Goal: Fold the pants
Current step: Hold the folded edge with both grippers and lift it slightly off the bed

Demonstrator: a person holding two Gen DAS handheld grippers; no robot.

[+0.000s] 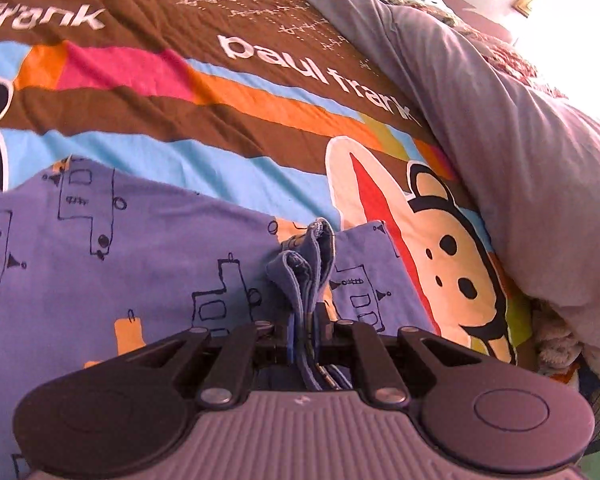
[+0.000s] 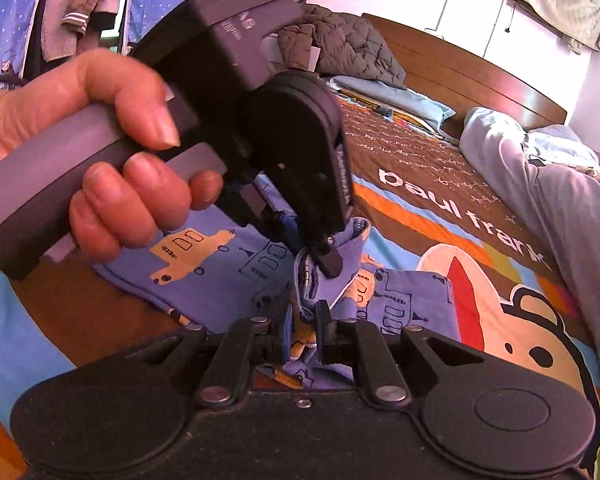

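Left tool [image 2: 320, 258] tilted down at frame centre, hand [image 2: 100, 152] wrapped around its handle, clamping bunched pants [image 2: 204, 256], right tool [image 2: 304, 336] clamping pants just below, bed [image 2: 420, 168] underneath

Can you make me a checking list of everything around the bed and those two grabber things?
Surface: bed with striped cartoon-monkey bedspread, wrinkled.
Job's things: small blue cotton pants printed with trucks, lying partly folded on the bedspread.
Clutter: grey-lilac rumpled duvet; dark quilted jacket by the wooden headboard.
Grippers: left gripper and right gripper close together, jaws of each shut on bunched pants edges.
Cables: nothing seen.
Surroundings: clothes hanging behind the person's hand; white wall.
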